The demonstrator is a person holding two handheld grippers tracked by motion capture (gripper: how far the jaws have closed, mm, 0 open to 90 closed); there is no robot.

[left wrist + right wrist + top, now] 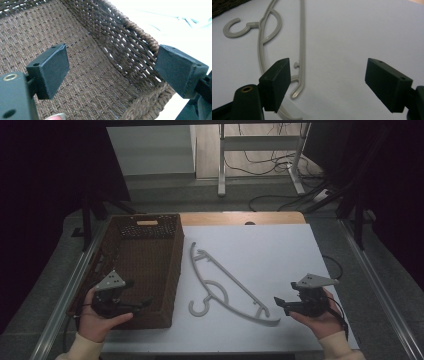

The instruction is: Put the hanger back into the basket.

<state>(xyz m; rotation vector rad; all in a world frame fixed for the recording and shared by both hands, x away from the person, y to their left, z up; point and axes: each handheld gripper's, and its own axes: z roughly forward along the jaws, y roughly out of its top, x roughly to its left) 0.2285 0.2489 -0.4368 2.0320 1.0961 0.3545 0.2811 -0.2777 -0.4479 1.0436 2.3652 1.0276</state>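
A grey plastic hanger (225, 287) lies flat on the white table top (270, 255), its hook (199, 307) toward the front. A brown woven basket (145, 265) stands at the left. My left gripper (142, 304) hovers over the basket's near end, open, with bare weave (95, 82) between its jaws. My right gripper (279, 303) is held low at the front right, just right of the hanger's near end, open and holding nothing. In the right gripper view the hanger (300, 50) runs away from the left jaw, with its hook (235, 28) at the upper left.
The basket's far wall has a handle slot (147, 223). A wooden table edge (240, 218) shows behind the white sheet. Metal rails (372, 285) run along both sides. Beyond the table stand a desk frame (260, 155) and floor cables (270, 167).
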